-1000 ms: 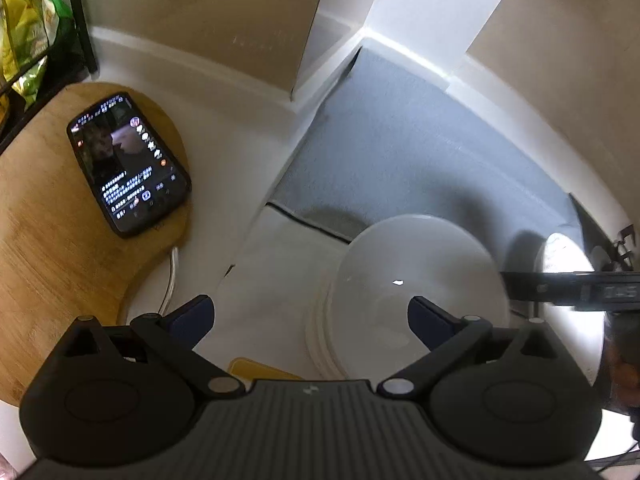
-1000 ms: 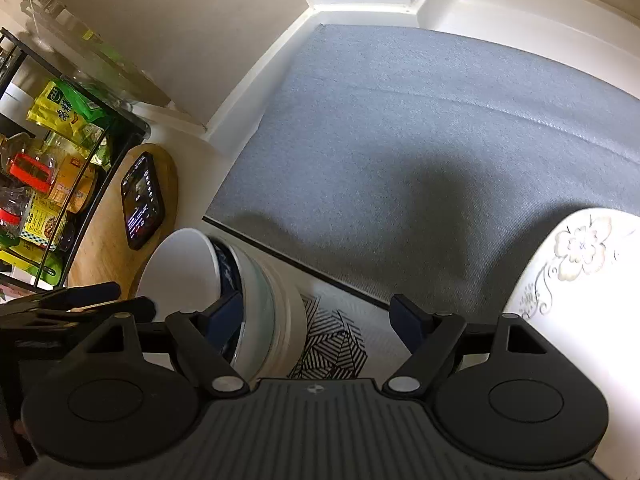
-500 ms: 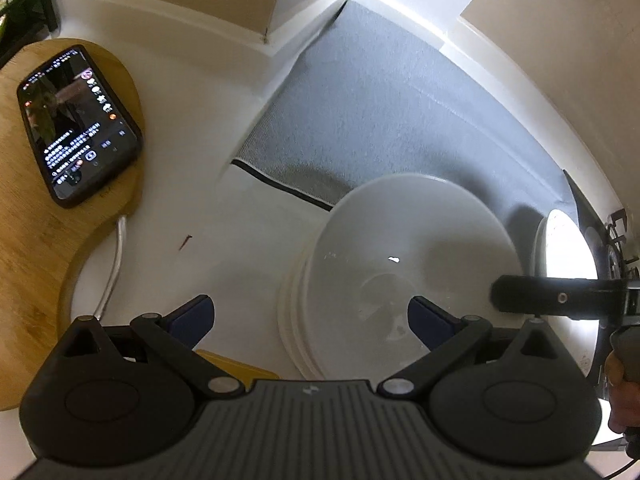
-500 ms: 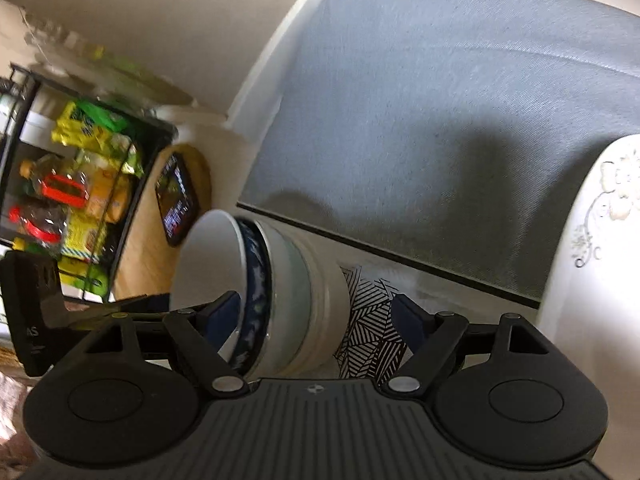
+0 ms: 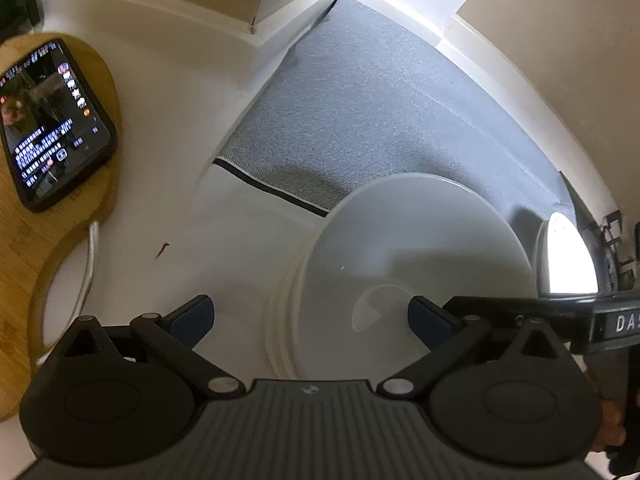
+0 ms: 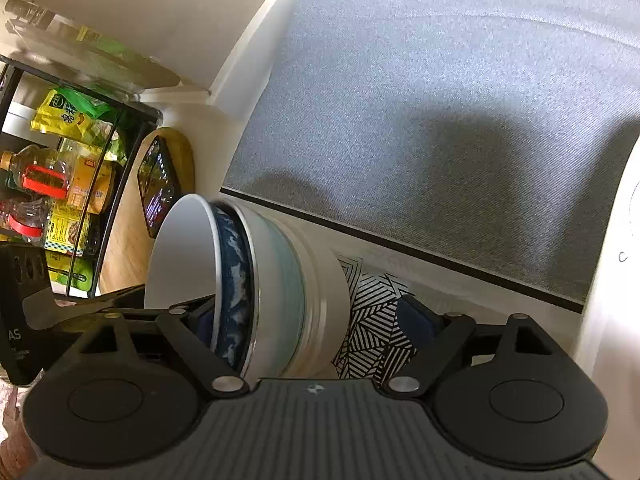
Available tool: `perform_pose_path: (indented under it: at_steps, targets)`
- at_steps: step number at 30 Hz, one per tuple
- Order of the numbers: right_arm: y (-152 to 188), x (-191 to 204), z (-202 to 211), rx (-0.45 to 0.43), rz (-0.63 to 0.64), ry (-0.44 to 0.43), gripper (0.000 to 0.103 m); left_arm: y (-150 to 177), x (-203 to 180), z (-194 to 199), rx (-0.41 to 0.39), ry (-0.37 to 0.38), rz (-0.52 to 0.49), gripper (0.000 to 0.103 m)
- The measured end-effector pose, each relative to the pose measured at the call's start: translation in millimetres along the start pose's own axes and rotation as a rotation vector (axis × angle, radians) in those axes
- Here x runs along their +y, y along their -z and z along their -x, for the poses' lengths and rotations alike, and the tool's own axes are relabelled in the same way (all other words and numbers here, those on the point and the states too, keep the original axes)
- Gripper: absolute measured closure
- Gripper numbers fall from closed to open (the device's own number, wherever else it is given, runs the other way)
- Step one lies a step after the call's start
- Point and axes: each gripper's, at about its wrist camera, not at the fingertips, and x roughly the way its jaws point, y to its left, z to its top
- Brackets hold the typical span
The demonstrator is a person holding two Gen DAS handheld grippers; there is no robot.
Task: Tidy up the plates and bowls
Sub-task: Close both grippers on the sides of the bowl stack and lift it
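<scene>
Stack of nested bowls (image 6: 256, 280) between wide-spread right gripper (image 6: 316, 312) fingers (image 6: 416, 318), beside grey mat (image 6: 440, 120).

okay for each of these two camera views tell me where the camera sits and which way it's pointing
Left wrist: sits on the left gripper, looking down into the stack of bowls; its own open fingers show, plus the right gripper crossing at the right edge.
Right wrist: sits on the right gripper, looking sidelong at the same stack; its own open fingers show, with the left gripper at the left edge.
Shared: bowls, grey mat, phone.
</scene>
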Motion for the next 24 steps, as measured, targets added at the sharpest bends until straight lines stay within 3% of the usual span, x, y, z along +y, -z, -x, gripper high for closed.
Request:
perform_pose_path:
  at_steps: [14, 20, 24]
  targets:
    - [4, -16, -11, -0.013, -0.046, -0.038, 0.003, 1, 15, -5, -0.032, 0.080, 0.043, 0.000]
    - [4, -17, -12, -0.031, -0.044, -0.065, 0.000, 9, 17, -1, -0.095, 0.077, 0.089, 0.000]
    - [7, -20, -10, -0.061, -0.058, -0.080, 0.000, 5, 16, -1, -0.070, 0.076, 0.084, 0.000]
